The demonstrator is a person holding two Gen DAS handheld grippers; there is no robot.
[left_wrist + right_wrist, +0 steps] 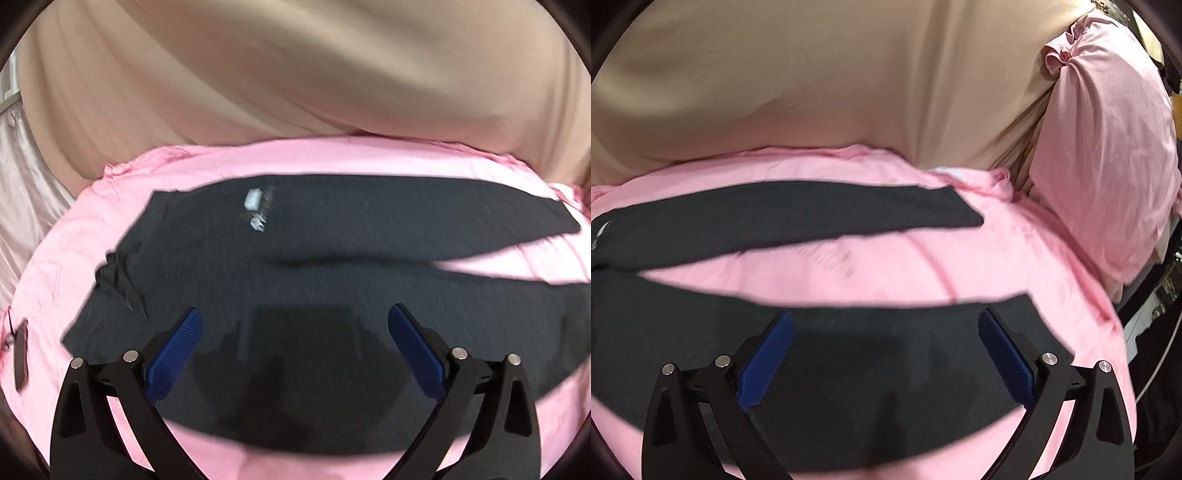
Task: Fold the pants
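The left gripper (pixel 295 325) is seen with jaws spread wide, blue pads (pixel 173 356) facing inward, nothing clamped. The right gripper (pixel 886 328) is likewise spread wide, nothing held between its pads (pixel 1006 360).

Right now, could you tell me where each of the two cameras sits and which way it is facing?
Left wrist: on the left gripper, looking forward and down at the waist end of the dark pants with a white tag; its own two open blue-padded fingers show.
Right wrist: on the right gripper, looking forward and down at the two spread legs; its own open fingers show, and a pink pillow at right.
Shared: the pants, the pink sheet and the beige cloth behind.
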